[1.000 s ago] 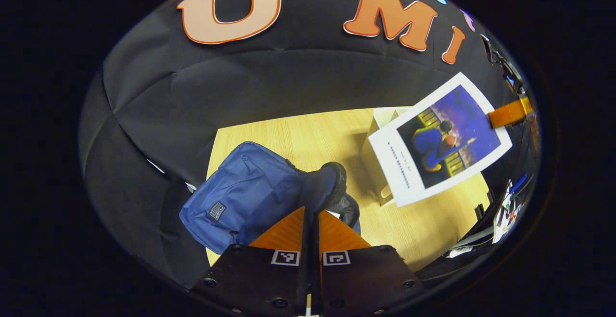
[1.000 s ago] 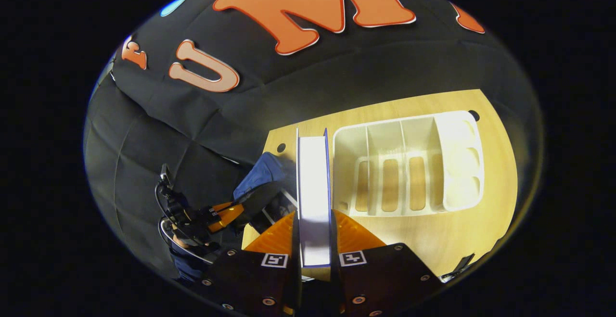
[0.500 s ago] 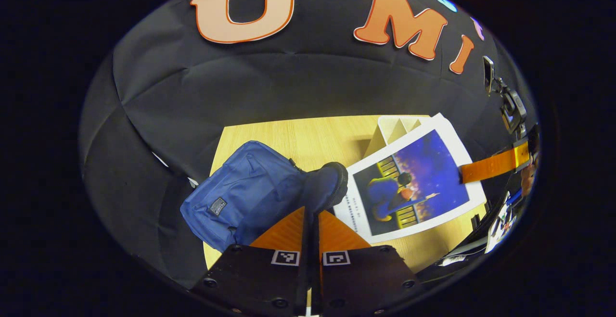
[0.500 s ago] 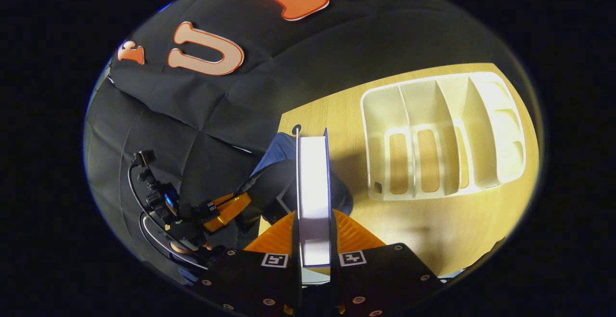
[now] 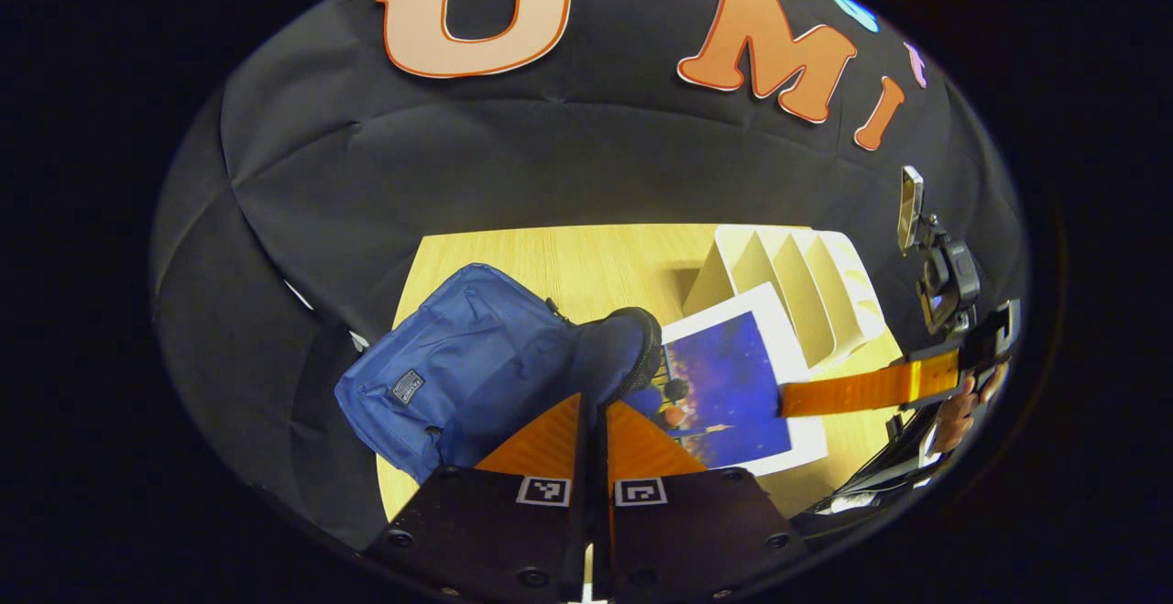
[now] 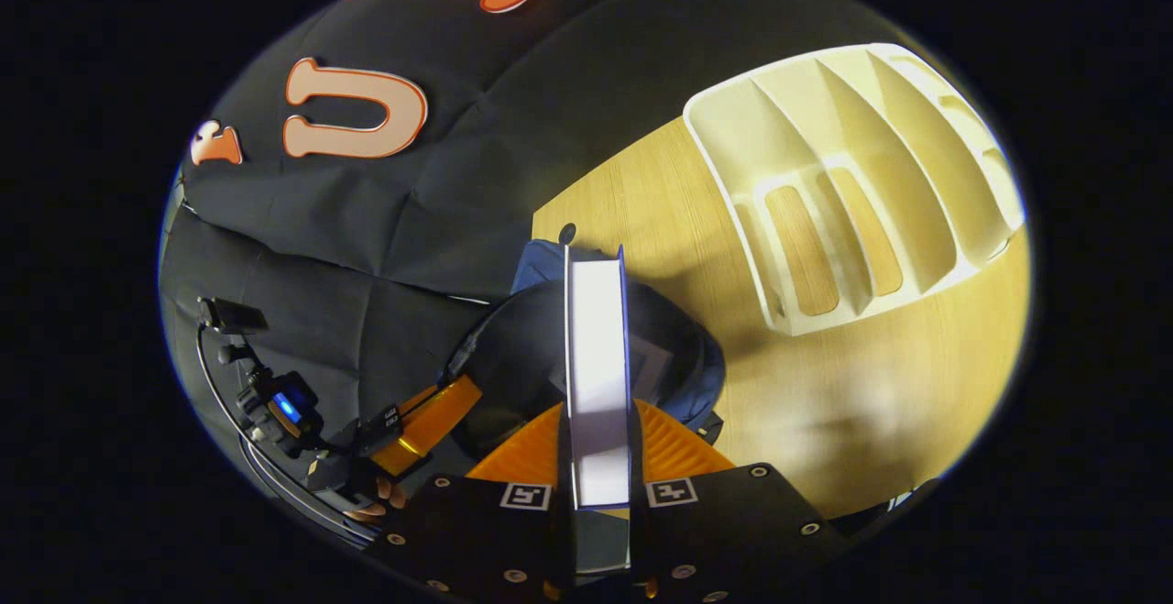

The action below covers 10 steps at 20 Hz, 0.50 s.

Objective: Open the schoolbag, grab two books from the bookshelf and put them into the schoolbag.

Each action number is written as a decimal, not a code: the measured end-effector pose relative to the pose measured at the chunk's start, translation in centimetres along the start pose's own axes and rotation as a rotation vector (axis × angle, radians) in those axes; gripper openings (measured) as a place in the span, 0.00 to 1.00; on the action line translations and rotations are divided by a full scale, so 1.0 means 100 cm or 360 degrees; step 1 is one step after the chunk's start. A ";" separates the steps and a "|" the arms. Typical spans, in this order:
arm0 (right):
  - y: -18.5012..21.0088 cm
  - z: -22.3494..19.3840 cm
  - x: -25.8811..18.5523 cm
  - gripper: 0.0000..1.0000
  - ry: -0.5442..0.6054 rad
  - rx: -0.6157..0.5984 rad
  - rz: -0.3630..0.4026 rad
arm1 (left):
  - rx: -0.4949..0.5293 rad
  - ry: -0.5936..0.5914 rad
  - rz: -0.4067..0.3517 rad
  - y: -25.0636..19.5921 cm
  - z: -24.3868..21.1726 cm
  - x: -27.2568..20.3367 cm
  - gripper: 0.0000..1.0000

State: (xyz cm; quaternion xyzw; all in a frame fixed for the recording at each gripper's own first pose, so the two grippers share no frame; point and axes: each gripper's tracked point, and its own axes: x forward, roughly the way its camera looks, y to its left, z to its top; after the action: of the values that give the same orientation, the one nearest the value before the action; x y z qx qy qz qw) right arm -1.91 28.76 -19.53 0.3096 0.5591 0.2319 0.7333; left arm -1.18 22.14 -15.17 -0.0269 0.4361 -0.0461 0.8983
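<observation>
The right gripper [image 6: 600,480] clamps the book [image 5: 733,375] edge-on above the schoolbag [image 5: 467,370] mouth; the left gripper [image 5: 596,444] pinches the bag's flap, holding it open; lower the book straight in, keeping the flap lifted. The white bookshelf [image 6: 861,173] stands near on the surface [image 6: 843,402], clear of the path.

fingers: orange, ribbed, wedge-shaped [image 5: 550,439]
finger mounts: black plates [image 6: 733,517], silver screws, square black-and-white tags
far gripper [image 6: 426,416]: black cables, blue light
</observation>
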 end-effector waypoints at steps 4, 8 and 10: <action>0.005 -0.018 0.027 0.23 -0.0041 0.0107 0.0022 | -0.0003 -0.0004 -0.0029 -0.001 -0.001 -0.003 0.04; 0.009 -0.034 0.056 0.23 -0.0078 0.0163 0.0032 | -0.0021 0.0012 -0.0089 -0.009 -0.005 -0.004 0.04; 0.016 -0.040 0.065 0.23 -0.0095 0.0144 0.0036 | -0.0030 0.0021 -0.0118 -0.012 -0.010 -0.006 0.04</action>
State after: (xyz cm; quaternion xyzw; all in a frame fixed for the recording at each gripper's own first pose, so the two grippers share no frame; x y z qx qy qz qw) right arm -3.99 35.10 -23.46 0.3555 0.5433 0.2052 0.7323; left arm -2.45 21.04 -15.21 -0.0512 0.4412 -0.0752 0.8928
